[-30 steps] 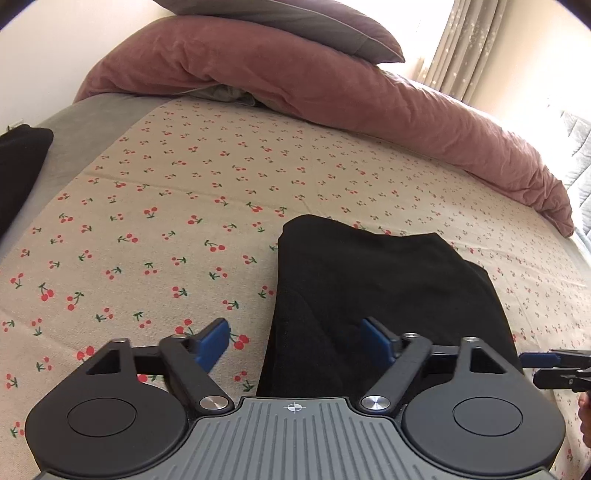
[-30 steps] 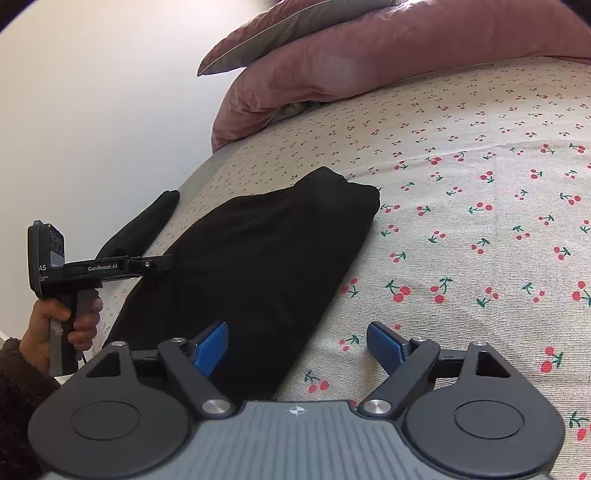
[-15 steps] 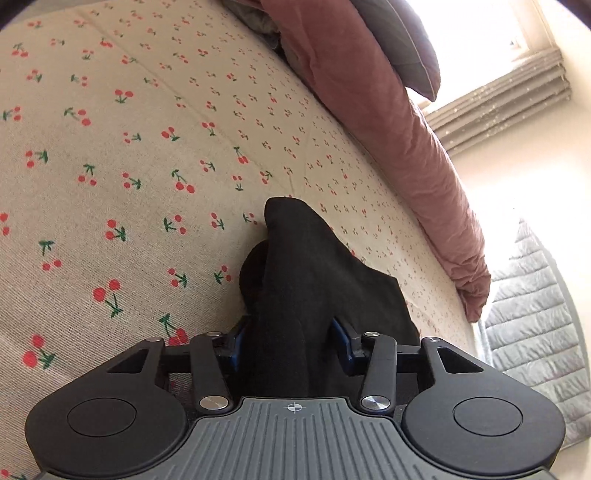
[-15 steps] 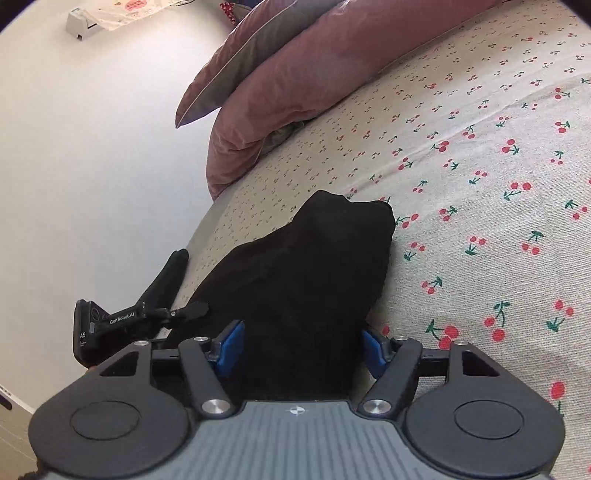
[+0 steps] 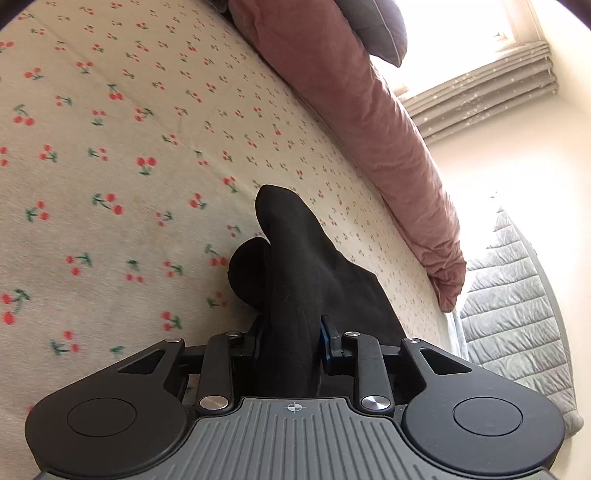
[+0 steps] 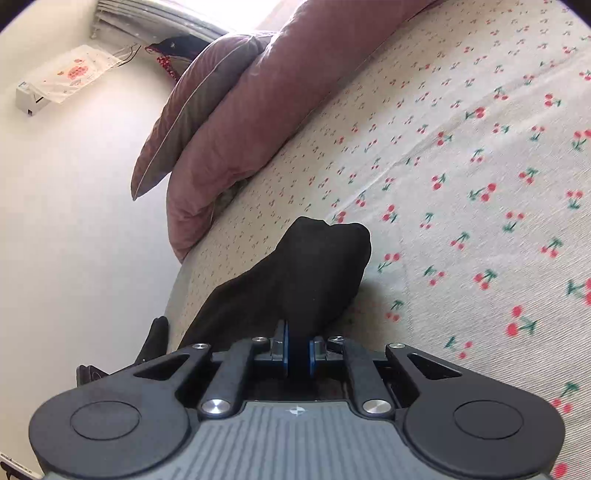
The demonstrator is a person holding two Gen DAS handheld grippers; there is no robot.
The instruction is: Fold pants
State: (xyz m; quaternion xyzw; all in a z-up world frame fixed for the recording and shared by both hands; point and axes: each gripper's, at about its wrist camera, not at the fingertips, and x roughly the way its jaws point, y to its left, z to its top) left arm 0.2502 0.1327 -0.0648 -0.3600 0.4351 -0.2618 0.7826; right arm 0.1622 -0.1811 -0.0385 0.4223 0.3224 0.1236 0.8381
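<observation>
While the left wrist view looked along the bed point(image 5: 110, 177), the left gripper point(image 5: 291, 338) was closing on a thick bunch of the black pants point(image 5: 295, 266), with the cloth already filling the gap between its blue pads. From that pinch the pants ran forward over the cherry-print sheet as a raised ridge, with a rounded lump of cloth beside it on the left and a flatter part spreading to the right. A pink duvet point(image 5: 373, 122) lay heaped along the far edge of the bed, well apart from the pants, with a grey pillow point(image 5: 376, 26) on top.

Seen from the right wrist, the right gripper point(image 6: 298, 350) was closing too, its pads drawn in tight on a thinner fold of the same pants point(image 6: 295, 273). The cloth rose from the pinch and ended in a blunt, doubled end resting on the sheet. The other gripper's dark tip showed at the lower left, near the bed's side.

As a judgement, the pants already looked narrowed into a compact shape, so at least one fold seemed done. Both near corners were now pinched, which suggested another fold was about to start. Carrying that edge over to the far end and smoothing the stack still remained.
</observation>
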